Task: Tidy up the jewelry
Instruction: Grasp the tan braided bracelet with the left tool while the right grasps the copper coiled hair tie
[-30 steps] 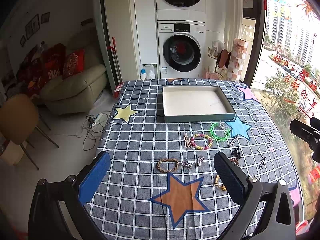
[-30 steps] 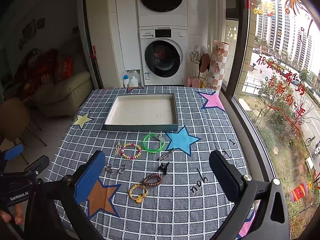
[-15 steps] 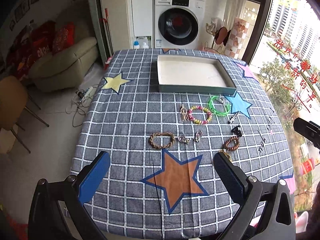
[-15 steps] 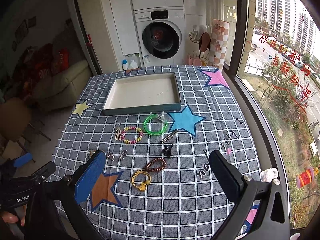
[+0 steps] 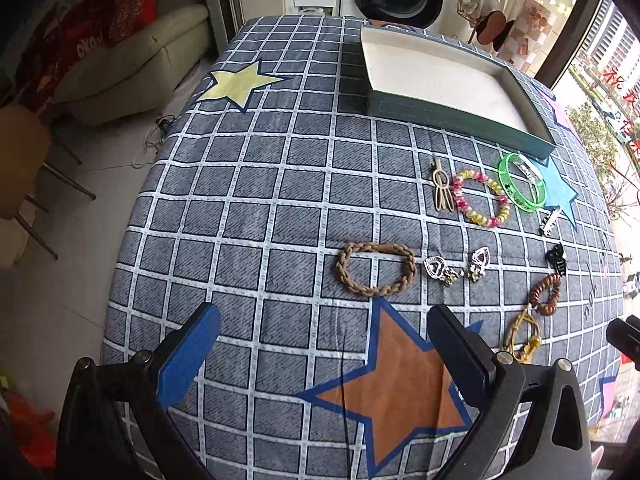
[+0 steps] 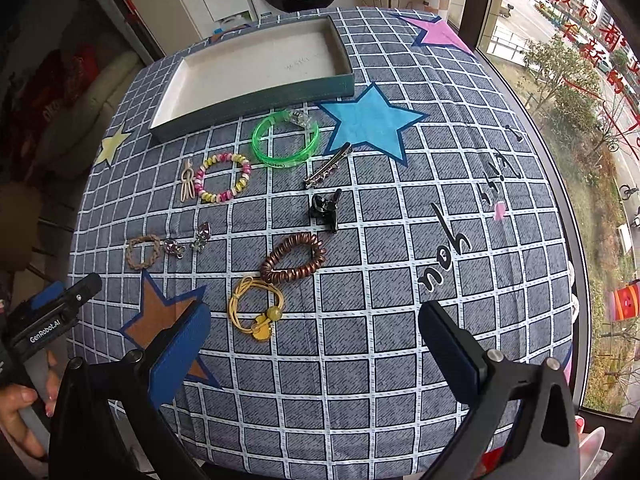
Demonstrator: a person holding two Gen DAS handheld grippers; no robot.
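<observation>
Over the near edge of the counter (image 5: 248, 216) both claws hang above the checked cloth, touching nothing. The left claw (image 5: 324, 356) is spread wide and empty; ahead of it lie the braided brown bracelet (image 5: 376, 268) and two small silver charms (image 5: 456, 268). Farther toward the middle sit a pale hair clip (image 6: 187, 184), the pink-and-yellow bead bracelet (image 6: 224, 178) and the green bangle (image 6: 286, 142), just in front of the shallow tray (image 6: 256, 98) at the far edge. The right claw (image 6: 316, 344) gapes open too, with the yellow hair tie (image 6: 256, 308) and brown coil tie (image 6: 294, 258) before it; the black claw clip (image 6: 326, 206) and silver barrette (image 6: 328, 166) lie beyond.
</observation>
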